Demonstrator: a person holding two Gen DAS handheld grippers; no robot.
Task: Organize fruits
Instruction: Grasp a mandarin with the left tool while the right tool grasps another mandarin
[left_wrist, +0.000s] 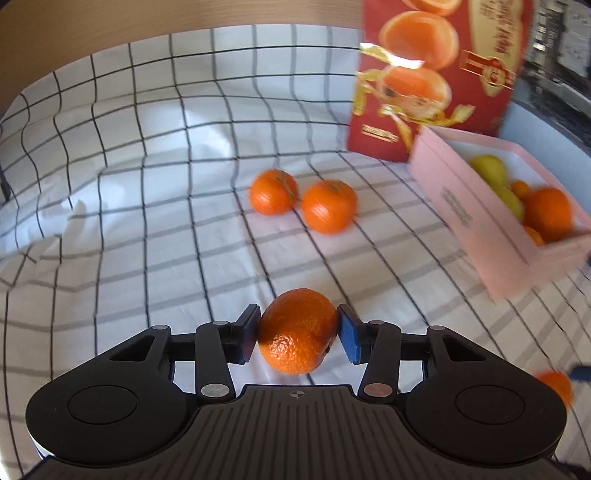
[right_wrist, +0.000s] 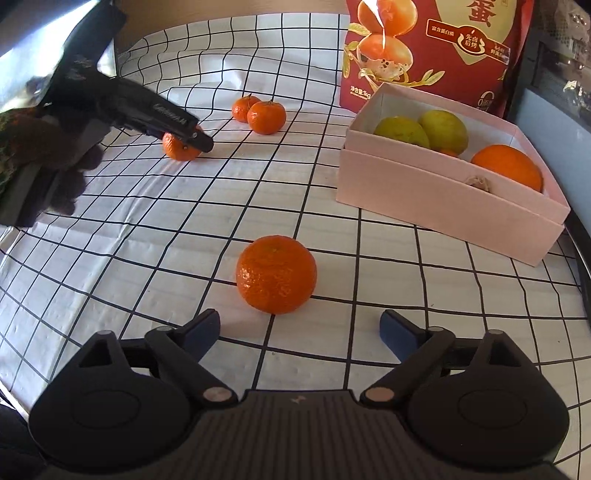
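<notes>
Both the left gripper (left_wrist: 298, 334) and right gripper (right_wrist: 300, 330) are black, with blue pads (left_wrist: 349, 334), silver pivot screws and ribbed bodies. The hand (right_wrist: 55, 166) wears a dark glove below a patterned sleeve.

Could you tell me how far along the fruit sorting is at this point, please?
Partly done. The pink box already holds two green fruits and a large orange. The left gripper is shut on a mandarin. Left on the cloth: a pair and one before the open right gripper.
</notes>
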